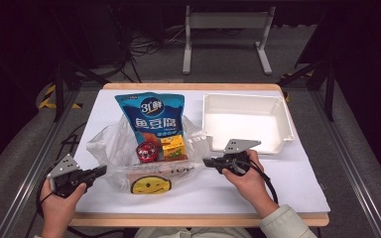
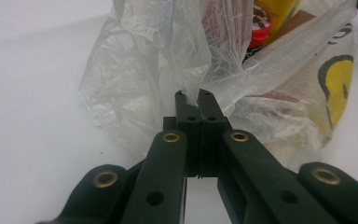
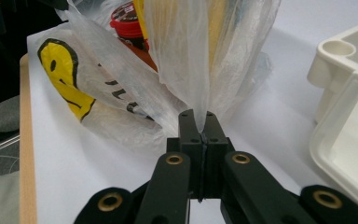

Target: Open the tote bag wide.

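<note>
The left gripper point(image 2: 194, 95) and right gripper point(image 3: 197, 116) each pinch 1 edge of the plastic bag point(image 1: 129, 171), jaws pressed together. The bag lies between them; the white tray point(image 1: 248, 121) sits just beyond the right gripper.

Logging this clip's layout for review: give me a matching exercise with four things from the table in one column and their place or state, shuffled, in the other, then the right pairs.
Things
1. blue snack pouch
2. white tray
3. left gripper
4. red-lidded jar

Places or states
A. empty, on the table's far right part
B. shut on the left side of the clear plastic bag
C. lying in the bag beside a yellow box
D. sticking out of the bag's far end

Pairs: 1-D, 2-A, 3-B, 4-C
</note>
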The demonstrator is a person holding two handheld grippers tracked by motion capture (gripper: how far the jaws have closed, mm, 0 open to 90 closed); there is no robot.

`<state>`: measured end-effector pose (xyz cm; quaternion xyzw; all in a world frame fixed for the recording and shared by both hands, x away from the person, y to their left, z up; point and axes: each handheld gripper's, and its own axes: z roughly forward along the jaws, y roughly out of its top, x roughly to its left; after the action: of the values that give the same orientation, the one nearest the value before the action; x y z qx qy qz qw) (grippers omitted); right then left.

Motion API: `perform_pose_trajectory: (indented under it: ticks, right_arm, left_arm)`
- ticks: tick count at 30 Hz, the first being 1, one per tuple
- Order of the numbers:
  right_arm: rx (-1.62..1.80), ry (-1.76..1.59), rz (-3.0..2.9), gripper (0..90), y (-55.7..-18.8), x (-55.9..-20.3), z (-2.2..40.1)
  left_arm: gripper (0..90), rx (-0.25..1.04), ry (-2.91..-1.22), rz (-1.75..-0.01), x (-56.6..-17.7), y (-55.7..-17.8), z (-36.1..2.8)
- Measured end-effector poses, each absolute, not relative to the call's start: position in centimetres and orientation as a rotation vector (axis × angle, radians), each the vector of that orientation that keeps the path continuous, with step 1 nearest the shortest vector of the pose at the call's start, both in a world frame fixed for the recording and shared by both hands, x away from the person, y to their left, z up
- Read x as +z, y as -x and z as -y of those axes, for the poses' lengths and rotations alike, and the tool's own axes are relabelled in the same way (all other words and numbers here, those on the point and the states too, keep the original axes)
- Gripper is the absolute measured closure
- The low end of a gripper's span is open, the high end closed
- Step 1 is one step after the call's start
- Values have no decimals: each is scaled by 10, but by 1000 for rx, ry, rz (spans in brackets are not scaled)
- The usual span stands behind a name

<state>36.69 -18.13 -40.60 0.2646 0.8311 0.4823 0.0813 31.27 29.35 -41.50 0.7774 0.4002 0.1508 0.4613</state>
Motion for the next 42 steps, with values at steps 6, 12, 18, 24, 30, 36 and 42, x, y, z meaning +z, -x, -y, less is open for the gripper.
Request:
perform_pose_trajectory:
  ticks: [6,12,18,24,30,36,42]
  right_arm:
    - [1417,-800,-2522,900,-364,-409,185]
    - [1383,-838,-2582,900,-365,-418,188]
    - [1337,-868,-2614,900,-370,-427,190]
    - [1282,-902,-2635,900,-374,-434,192]
    - [1280,-898,-2623,900,-374,-433,191]
    - [1297,-881,-2619,900,-373,-432,187]
    - [1220,-887,-2619,900,-376,-434,187]
  left_arm:
    - [900,326,-1932,-966,-420,-301,-290]
    - [900,270,-1968,-967,-426,-301,-287]
    - [899,240,-1996,-962,-431,-305,-282]
    - [898,217,-2016,-945,-434,-306,-279]
    - [900,178,-2085,-954,-440,-309,-275]
    - [900,258,-2147,-1002,-443,-312,-275]
    - [900,261,-2125,-954,-441,-311,-272]
